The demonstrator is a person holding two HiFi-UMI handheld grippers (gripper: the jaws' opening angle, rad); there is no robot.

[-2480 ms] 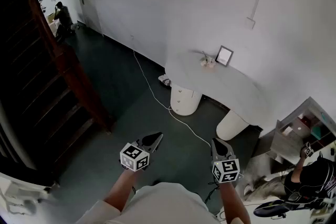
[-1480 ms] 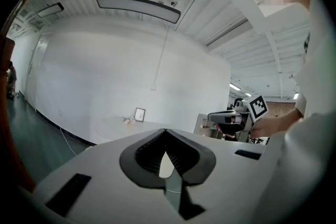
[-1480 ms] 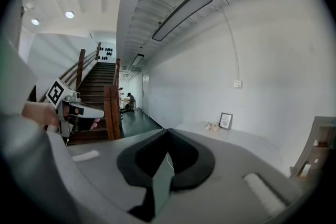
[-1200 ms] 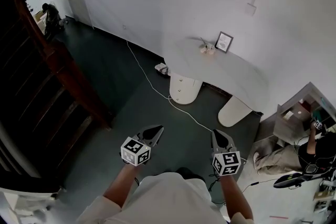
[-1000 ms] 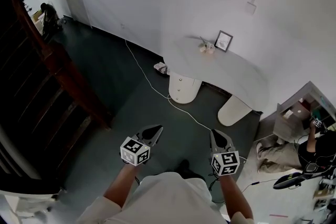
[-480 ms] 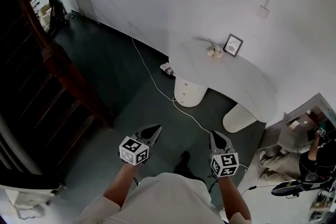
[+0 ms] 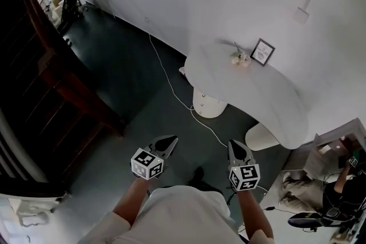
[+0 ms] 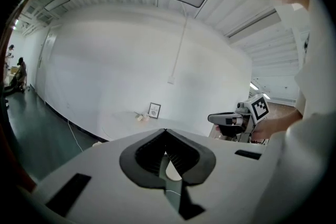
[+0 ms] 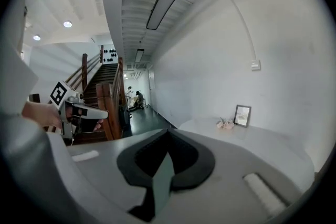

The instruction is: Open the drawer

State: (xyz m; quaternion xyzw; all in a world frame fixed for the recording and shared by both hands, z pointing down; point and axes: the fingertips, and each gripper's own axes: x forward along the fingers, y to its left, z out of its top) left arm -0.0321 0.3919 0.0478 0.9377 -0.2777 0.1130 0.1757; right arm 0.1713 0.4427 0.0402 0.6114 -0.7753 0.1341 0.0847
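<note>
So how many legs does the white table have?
2: one round leg under its left part, and a second leg further right. Others may be hidden beneath the tabletop.

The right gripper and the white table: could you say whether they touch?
Apart. The head view shows the right gripper over dark floor, with floor showing between it and the white table.

White shirt (image 7: 183, 217); grey pointed left tongs (image 7: 172, 139), right tongs (image 7: 234, 144); black-white marker cubes (image 7: 147, 163).
</note>
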